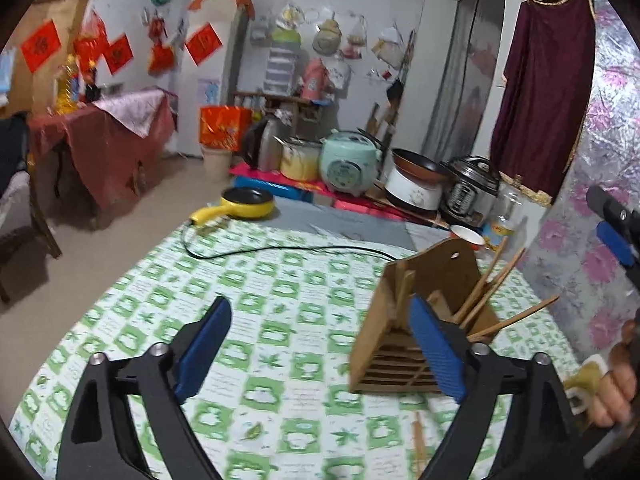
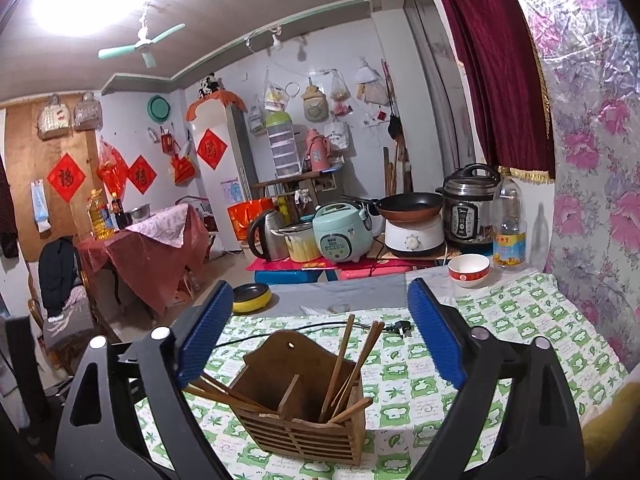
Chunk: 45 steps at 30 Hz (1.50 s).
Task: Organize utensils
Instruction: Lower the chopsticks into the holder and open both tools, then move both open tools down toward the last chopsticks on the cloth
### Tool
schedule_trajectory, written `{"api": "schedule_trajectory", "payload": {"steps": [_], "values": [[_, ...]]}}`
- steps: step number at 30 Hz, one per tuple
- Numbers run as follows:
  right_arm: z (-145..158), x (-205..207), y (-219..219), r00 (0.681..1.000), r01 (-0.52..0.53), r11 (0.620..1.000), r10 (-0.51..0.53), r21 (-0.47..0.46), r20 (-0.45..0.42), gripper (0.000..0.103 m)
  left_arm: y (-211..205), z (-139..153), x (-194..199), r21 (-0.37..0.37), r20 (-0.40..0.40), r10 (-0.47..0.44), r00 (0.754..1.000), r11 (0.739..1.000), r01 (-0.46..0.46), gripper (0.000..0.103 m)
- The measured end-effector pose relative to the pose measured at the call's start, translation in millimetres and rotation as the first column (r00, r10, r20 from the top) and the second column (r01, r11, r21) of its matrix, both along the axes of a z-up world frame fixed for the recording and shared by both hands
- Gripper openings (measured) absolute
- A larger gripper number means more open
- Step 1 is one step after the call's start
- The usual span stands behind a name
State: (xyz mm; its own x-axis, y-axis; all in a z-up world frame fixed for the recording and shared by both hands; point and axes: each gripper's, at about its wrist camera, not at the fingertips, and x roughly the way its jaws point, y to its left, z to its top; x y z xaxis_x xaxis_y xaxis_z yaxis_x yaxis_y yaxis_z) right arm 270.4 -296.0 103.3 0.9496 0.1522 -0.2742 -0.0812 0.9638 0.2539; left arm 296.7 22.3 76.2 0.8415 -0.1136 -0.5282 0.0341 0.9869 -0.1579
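A wooden utensil holder (image 2: 304,412) with a slatted front stands on the green-and-white tablecloth (image 2: 516,320). Several wooden chopsticks (image 2: 340,364) lean in its compartments, some sticking out left. My right gripper (image 2: 320,344) is open and empty, above and around the holder. In the left wrist view the holder (image 1: 400,320) stands to the right, partly behind my right fingertip (image 1: 436,348), with chopsticks (image 1: 492,280) poking up. My left gripper (image 1: 320,344) is open and empty over the cloth. One loose chopstick (image 1: 419,446) lies on the cloth in front of the holder.
A black power cord (image 1: 280,249) with a plug (image 2: 401,326) crosses the table. A yellow electric pan (image 1: 248,203), a red-and-white bowl (image 2: 468,269) and a plastic bottle (image 2: 509,224) stand at the far edge. Cookers and a kettle (image 2: 266,236) stand beyond. A floral wall (image 2: 600,184) is right.
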Motion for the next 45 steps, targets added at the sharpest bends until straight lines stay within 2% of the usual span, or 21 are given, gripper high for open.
{"api": "schedule_trajectory", "payload": {"steps": [2, 7, 13, 17, 21, 29, 34, 38, 41, 45], "values": [[-2.7, -1.9, 4.7, 1.000, 0.002, 1.000, -0.002, -0.017, 0.000, 0.093, -1.0, -6.2, -7.4, 0.034, 0.022, 0.008, 1.000, 0.999, -0.008, 0.097], [-8.5, -9.1, 19.3, 1.000, 0.020, 0.997, -0.020, -0.070, 0.004, 0.097, -11.4, -28.3, -12.2, 0.150, 0.010, 0.017, 1.000, 0.989, -0.019, 0.097], [-15.4, -14.4, 28.2, 0.999, 0.044, 0.992, -0.043, -0.121, 0.012, 0.097, -19.0, -41.0, -17.4, 0.158, -0.003, 0.001, 1.000, 0.987, -0.001, 0.097], [-17.7, -17.1, 26.8, 0.998, 0.055, 0.991, -0.054, -0.124, 0.012, 0.097, -25.7, -42.8, -23.5, 0.209, 0.036, 0.026, 0.999, 0.977, -0.033, 0.097], [-18.5, -27.6, 23.8, 0.997, 0.064, 0.992, -0.058, -0.112, 0.052, 0.097, -30.8, -44.4, -25.5, 0.252, 0.054, 0.041, 0.998, 0.966, -0.053, 0.097], [-21.0, -44.1, 26.1, 0.997, 0.058, 0.992, -0.052, -0.113, 0.058, 0.097, -30.0, -43.3, -28.1, 0.255, 0.069, 0.052, 0.996, 0.965, -0.069, 0.097], [-55.7, -67.1, 19.5, 0.998, 0.064, 0.985, -0.060, -0.162, 0.027, 0.097, -28.6, -40.7, -31.1, 0.255, 0.091, 0.064, 0.994, 0.963, -0.085, 0.097], [-96.4, -73.7, 10.2, 0.993, 0.050, 0.975, -0.072, -0.215, -0.096, 0.097, -32.4, -45.1, -31.2, 0.279, 0.088, 0.066, 0.994, 0.956, -0.088, 0.097], [-110.1, -70.1, 0.4, 0.979, 0.012, 0.983, -0.049, -0.185, -0.199, 0.097, -38.7, -52.8, -29.7, 0.320, 0.087, 0.069, 0.994, 0.943, -0.093, 0.097], [-109.2, -67.6, -12.9, 0.973, 0.031, 0.992, -0.057, -0.120, -0.223, 0.097, -46.0, -62.8, -28.0, 0.367, 0.077, 0.061, 0.995, 0.926, -0.085, 0.097]]}}
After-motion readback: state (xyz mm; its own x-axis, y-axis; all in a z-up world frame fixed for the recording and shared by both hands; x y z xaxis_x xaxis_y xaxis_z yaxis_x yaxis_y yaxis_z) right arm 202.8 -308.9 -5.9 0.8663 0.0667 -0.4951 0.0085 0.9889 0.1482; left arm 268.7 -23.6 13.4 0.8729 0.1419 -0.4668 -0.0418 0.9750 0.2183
